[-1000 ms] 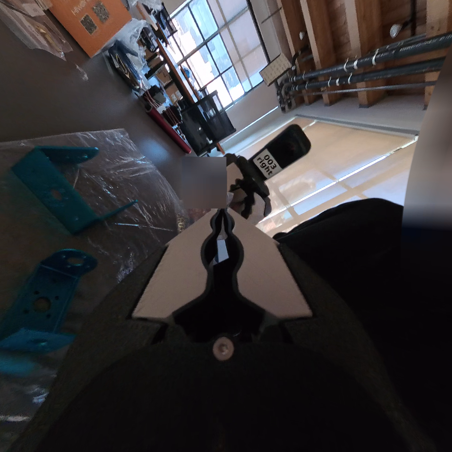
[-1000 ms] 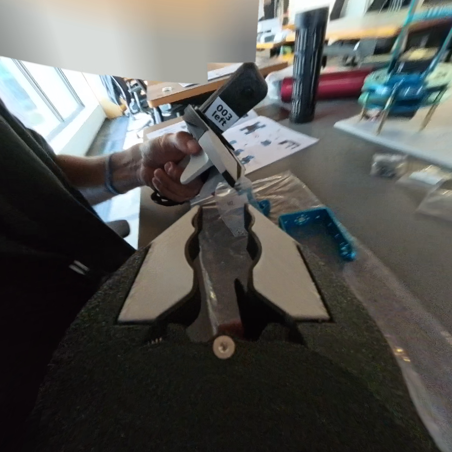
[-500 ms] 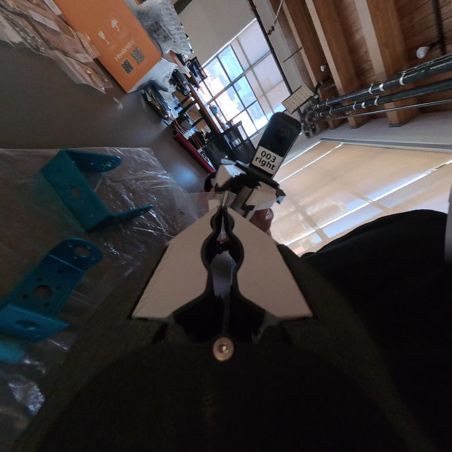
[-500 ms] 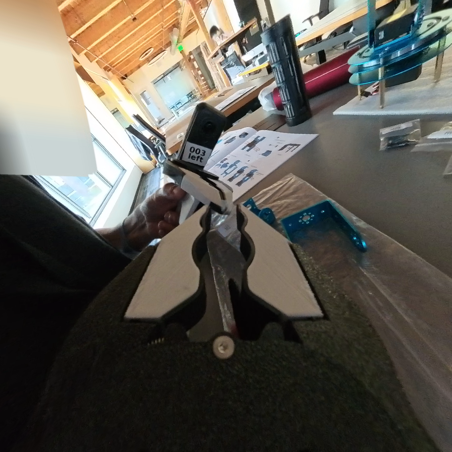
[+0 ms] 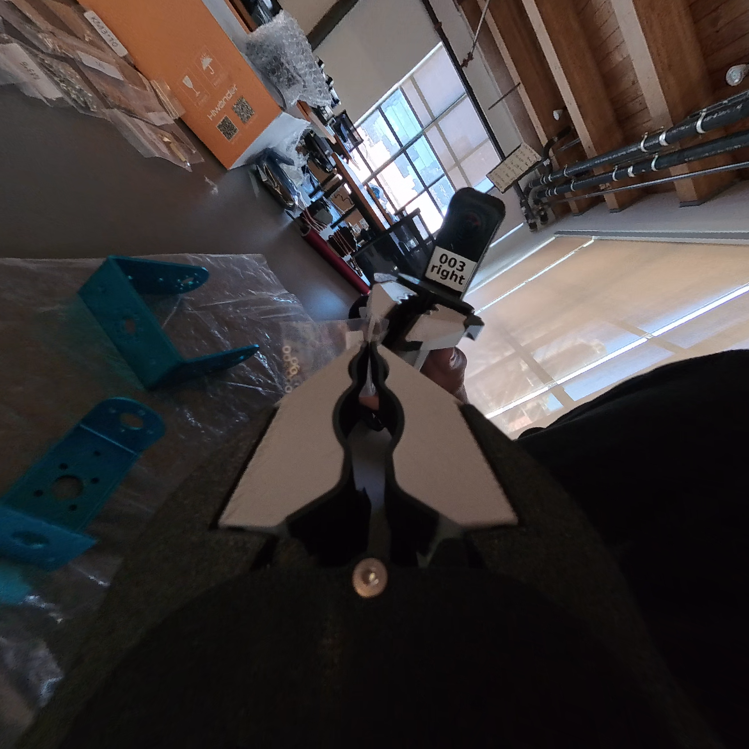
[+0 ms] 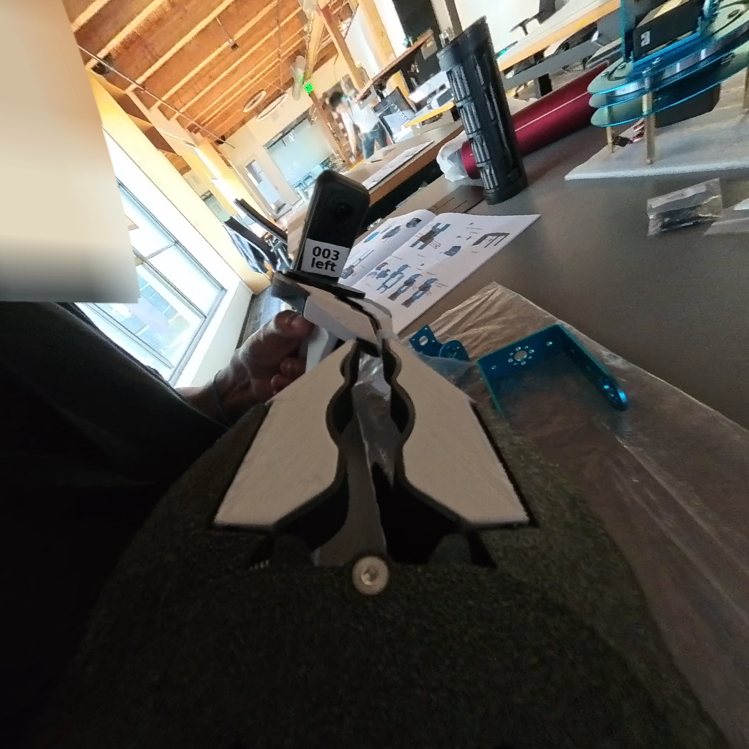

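Note:
My left gripper [image 5: 371, 356] is shut on a small clear plastic bag [image 5: 367, 466] that runs back between its fingers. My right gripper [image 6: 369, 349] meets it tip to tip and is shut on the same bag [image 6: 373, 421], above the table's near edge. Each gripper shows in the other's view: the right one in the left wrist view [image 5: 409, 320], the left one in the right wrist view [image 6: 344, 316], held by a hand [image 6: 267, 364]. A blue U-shaped metal bracket [image 5: 133, 324] [image 6: 547, 364] and a second blue bracket [image 5: 81, 458] [image 6: 437, 348] lie on a clear plastic sheet [image 6: 608, 466].
An open instruction booklet [image 6: 437, 251] lies beyond the brackets. A tall black cylinder [image 6: 482, 129], a red tube [image 6: 551, 117], a stack of blue acrylic discs [image 6: 668, 81] and small bags of hardware [image 6: 685, 210] stand farther back. An orange box [image 5: 210, 81] stands at the far end. Left and right tips are no more than a few centimetres apart. The blue U-shaped metal bracket [image 5: 133, 324] is about equally far from each gripper, around 10 centimeters. My right wrist view [image 6: 515, 354] looks at it from another angle.
My right gripper's jaws have closed from wide apart onto the bag. Both grippers have turned and drawn tip to tip, with the bag still between them.

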`<act>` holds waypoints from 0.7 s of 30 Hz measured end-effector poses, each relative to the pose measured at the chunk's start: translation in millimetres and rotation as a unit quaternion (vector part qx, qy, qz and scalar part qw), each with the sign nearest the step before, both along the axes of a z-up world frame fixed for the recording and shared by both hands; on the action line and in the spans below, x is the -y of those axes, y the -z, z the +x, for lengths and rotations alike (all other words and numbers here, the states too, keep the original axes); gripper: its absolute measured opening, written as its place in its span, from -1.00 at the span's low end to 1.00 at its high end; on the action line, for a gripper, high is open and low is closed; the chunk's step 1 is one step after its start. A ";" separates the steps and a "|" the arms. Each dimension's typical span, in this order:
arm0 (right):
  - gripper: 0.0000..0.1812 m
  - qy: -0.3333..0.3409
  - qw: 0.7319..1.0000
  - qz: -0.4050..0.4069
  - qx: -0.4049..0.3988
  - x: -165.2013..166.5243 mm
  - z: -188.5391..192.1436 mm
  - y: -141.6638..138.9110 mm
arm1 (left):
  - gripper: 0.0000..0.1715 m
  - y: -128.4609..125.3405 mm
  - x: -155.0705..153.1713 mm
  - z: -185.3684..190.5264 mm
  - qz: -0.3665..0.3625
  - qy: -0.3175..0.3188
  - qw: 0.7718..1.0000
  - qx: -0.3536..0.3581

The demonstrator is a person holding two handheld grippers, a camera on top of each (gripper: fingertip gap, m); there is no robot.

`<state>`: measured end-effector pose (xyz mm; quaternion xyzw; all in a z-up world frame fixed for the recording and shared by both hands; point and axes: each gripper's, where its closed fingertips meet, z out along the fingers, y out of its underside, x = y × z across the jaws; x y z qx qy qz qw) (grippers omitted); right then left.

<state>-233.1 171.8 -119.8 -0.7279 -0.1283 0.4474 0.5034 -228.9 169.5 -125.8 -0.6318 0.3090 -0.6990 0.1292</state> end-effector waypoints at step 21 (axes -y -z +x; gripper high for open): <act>-1.00 -0.002 1.000 -0.008 -0.009 2.7 0.5 1.8 | -1.00 -2.8 9.6 0.7 0.067 -0.004 0.997 -0.023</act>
